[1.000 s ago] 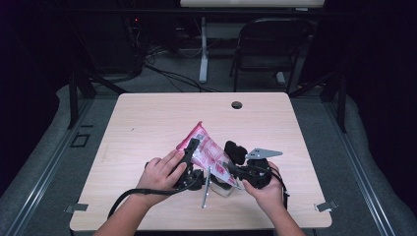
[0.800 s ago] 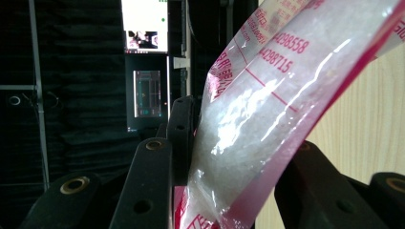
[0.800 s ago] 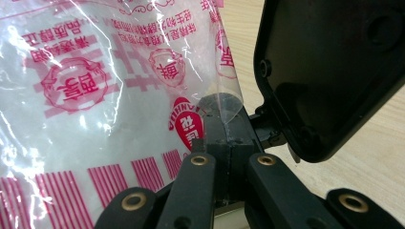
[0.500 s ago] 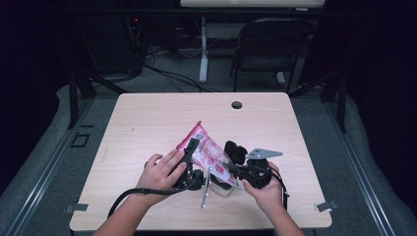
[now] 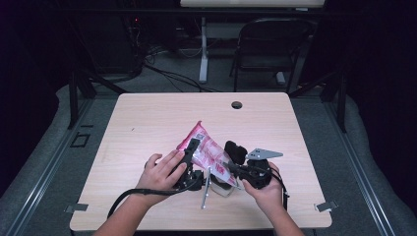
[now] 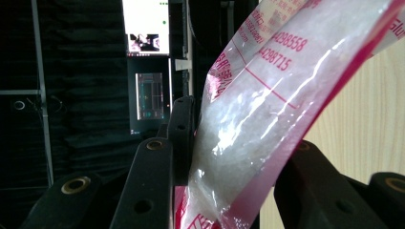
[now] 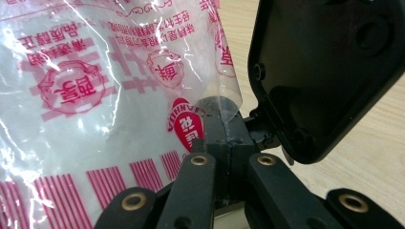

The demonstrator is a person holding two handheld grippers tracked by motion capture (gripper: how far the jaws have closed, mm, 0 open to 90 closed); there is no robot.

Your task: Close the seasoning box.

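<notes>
Our left gripper point(image 5: 189, 157) has its jaws part way closed around the body of a plastic bag point(image 5: 209, 155), one jaw on each side, as the left gripper view shows: the dark jaws flank the bulging bag point(image 6: 253, 129) and press into it. Our right gripper point(image 5: 231, 167) has its jaws closed tight on a thin edge of the bag; in the right gripper view the two jaws meet on a fold of clear film at the corner of the bag point(image 7: 95, 95).

The bag sits near the middle of the table point(image 5: 147, 118), towards the near edge, held up at a tilt between the two grippers, its far corner pointing away and to the left. It is clear film printed in pink and holds a white, grainy filling.

We judge it soft and shapeless: the filling will likely shift and sag towards whichever end hangs lower, so the weight moves as we tilt it. The film looks smooth and glossy, so a flat pinch may slip; a fold or the sealed edge gives a surer hold than the bulging middle. Squeezing the middle hard could burst a seam or tear the film. It seems moderately heavy for its size, so we keep one grip on the body and one on the edge.

A metal tool point(image 5: 205, 189) lies on the table just near of the bag, too small to identify.
</notes>
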